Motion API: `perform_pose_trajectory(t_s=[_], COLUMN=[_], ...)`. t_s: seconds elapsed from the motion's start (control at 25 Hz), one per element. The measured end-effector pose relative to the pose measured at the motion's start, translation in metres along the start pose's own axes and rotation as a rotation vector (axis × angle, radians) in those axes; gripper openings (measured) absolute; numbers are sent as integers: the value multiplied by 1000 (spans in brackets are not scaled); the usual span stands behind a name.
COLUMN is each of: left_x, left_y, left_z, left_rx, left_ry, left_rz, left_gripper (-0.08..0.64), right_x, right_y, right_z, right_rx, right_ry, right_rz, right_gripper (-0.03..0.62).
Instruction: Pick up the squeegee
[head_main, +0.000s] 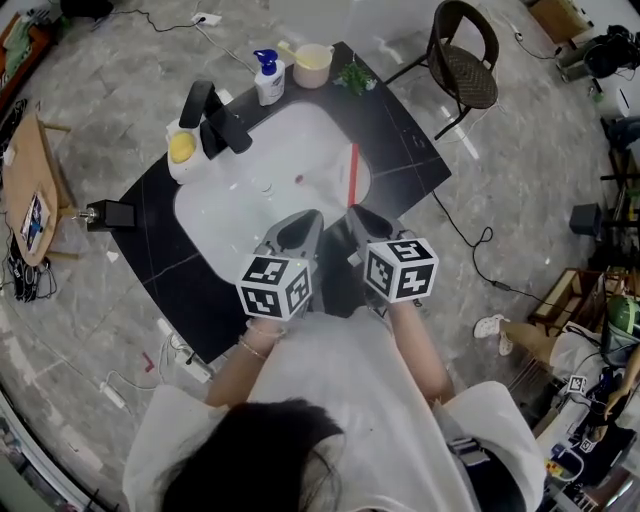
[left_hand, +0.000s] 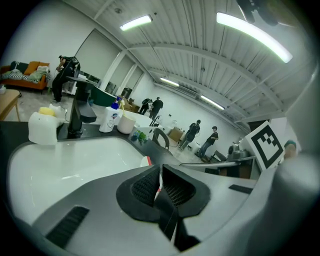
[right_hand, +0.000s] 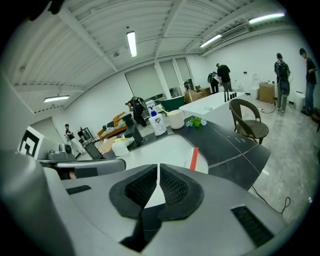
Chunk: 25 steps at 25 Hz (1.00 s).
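The squeegee (head_main: 352, 172) is a slim red strip lying along the right side of the white sink (head_main: 230, 215), which is set in a black counter. In the right gripper view the squeegee (right_hand: 193, 158) lies ahead and slightly right of the jaws. In the left gripper view only its end (left_hand: 145, 161) shows past the jaws. My left gripper (head_main: 300, 222) and right gripper (head_main: 358, 215) hover side by side over the sink's near edge, short of the squeegee. Both are shut with nothing held, as the left gripper (left_hand: 160, 180) and right gripper (right_hand: 158, 179) show close up.
A black faucet (head_main: 222, 120) stands at the sink's back left, beside a white holder with a yellow sponge (head_main: 182, 150). A soap bottle (head_main: 268, 78), a cream cup (head_main: 312, 65) and a small plant (head_main: 354, 76) line the counter's far edge. A chair (head_main: 465, 60) stands beyond.
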<state>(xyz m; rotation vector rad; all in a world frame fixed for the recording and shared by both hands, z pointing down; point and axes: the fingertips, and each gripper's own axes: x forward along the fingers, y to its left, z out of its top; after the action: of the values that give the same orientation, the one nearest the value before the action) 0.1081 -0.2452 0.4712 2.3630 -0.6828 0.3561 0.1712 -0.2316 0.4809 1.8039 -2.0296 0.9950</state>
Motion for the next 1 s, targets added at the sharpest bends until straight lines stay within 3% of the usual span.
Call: perform_pose_trajectory(t_s=[0.16,0.32,0.36,0.4,0.48,0.64,1.0], left_x=[8,19,21,22,24,27,34], left_y=[7,16,19,22,29,37,52], left_z=[2,8,9,11,13,17,34], left_rx=[-13,-28,-40,-52,-66,-84,-122], left_ry=[10,2,0,-3,-7,-17,-63], left_rz=[37,59,64,71,94,131,167], left_gripper=[40,40,40,40,40,40,40], right_x=[9,20,24,27,32,43,72], right_y=[-11,-23,-25,-28,-34,-52,-72], right_z=[1,6,4,3,2,4,-6], right_rx=[24,148,186,225,293,356,399], right_ry=[40,39,53,70,95,123,234], right_rz=[48,119,147,176,218,224,213], right_gripper=[29,34,69,157,192,220,248])
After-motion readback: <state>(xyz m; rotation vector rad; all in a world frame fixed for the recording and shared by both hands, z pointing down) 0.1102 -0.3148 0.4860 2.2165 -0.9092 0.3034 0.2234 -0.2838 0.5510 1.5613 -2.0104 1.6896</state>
